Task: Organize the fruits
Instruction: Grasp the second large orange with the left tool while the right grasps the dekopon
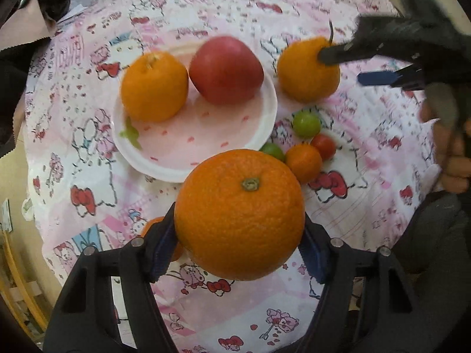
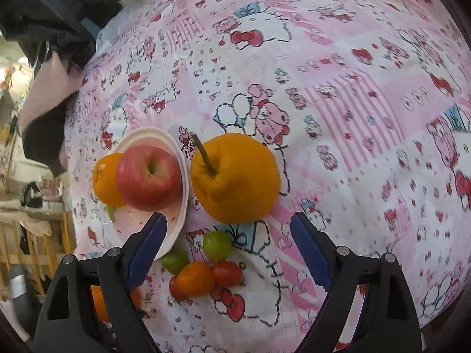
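Observation:
My left gripper point(image 1: 239, 235) is shut on a large orange point(image 1: 239, 214) and holds it above the cloth, just in front of a white plate point(image 1: 164, 158). The plate holds a smaller orange point(image 1: 154, 86) and a red apple point(image 1: 226, 70). A stemmed orange point(image 2: 235, 178) lies on the cloth right of the plate point(image 2: 179, 220). My right gripper point(image 2: 228, 242) is open, its fingers just short of the stemmed orange; it also shows in the left wrist view point(image 1: 341, 64). The apple point(image 2: 148, 178) and plate orange point(image 2: 106, 179) show at its left.
A cluster of small green, red and orange tomatoes point(image 2: 203, 267) lies between the right gripper's fingers, also visible beside the held orange point(image 1: 306, 144). The round table carries a pink cartoon-print cloth point(image 2: 353, 117). Dark clothing point(image 2: 53, 29) lies at the far left edge.

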`<control>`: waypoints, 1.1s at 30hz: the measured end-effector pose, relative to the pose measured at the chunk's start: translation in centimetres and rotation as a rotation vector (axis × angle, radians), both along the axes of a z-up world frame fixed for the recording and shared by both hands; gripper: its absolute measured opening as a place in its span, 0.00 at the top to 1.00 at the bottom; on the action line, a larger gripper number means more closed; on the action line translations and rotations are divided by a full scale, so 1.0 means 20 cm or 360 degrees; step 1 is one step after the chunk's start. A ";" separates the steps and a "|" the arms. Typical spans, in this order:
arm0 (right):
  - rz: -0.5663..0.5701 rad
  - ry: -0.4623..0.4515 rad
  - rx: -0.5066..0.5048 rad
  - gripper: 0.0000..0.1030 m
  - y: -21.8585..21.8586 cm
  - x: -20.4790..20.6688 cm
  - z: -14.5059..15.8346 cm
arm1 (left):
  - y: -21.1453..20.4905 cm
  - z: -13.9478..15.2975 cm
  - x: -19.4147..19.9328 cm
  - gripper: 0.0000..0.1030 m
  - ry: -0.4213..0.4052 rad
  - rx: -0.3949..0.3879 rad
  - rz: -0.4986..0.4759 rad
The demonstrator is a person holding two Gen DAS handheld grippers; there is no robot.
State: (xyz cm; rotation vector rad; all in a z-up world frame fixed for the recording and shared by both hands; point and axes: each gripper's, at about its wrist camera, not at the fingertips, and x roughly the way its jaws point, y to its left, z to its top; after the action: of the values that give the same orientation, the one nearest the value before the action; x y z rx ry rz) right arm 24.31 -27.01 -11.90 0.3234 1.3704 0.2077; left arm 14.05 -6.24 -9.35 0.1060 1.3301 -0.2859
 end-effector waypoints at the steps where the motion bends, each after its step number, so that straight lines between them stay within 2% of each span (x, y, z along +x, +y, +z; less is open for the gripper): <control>1: 0.0011 0.0010 -0.0025 0.14 0.02 0.02 -0.02 | 0.02 0.01 0.01 0.33 -0.0004 0.0000 0.0014; 4: 0.0026 0.0043 -0.0088 0.14 0.05 0.06 -0.07 | 0.07 0.03 0.04 0.33 -0.0021 0.0018 0.0069; 9: 0.0037 0.0072 -0.0093 0.14 0.07 0.10 -0.14 | 0.16 0.00 0.07 0.33 -0.0005 0.0026 0.0167; 14: 0.0014 0.0067 -0.0151 0.13 0.08 0.14 -0.18 | 0.16 0.00 0.09 0.33 -0.0002 0.0015 0.0213; 17: 0.0028 0.0094 -0.0130 0.15 0.08 0.16 -0.23 | 0.17 0.02 0.10 0.33 -0.0026 0.0005 0.0237; 22: 0.0061 0.0052 -0.0128 0.22 0.09 0.15 -0.20 | 0.17 0.00 0.15 0.33 -0.0039 -0.0012 0.0281; 27: 0.0028 0.0017 0.0006 0.23 0.03 0.11 -0.15 | 0.14 -0.04 0.20 0.33 -0.0060 -0.0024 0.0274; 29: 0.0012 -0.0018 0.0048 0.23 0.00 0.09 -0.11 | 0.10 -0.07 0.24 0.33 -0.0033 -0.0004 0.0247; 33: -0.0037 -0.0064 0.0105 0.23 -0.04 0.08 -0.03 | 0.07 -0.12 0.31 0.33 0.0002 -0.0005 0.0294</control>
State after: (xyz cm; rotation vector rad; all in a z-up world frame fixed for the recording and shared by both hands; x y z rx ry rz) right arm 25.94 -27.85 -12.45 0.3881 1.3213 0.2397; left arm 20.24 -4.93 -11.76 -0.0198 1.3307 -0.1318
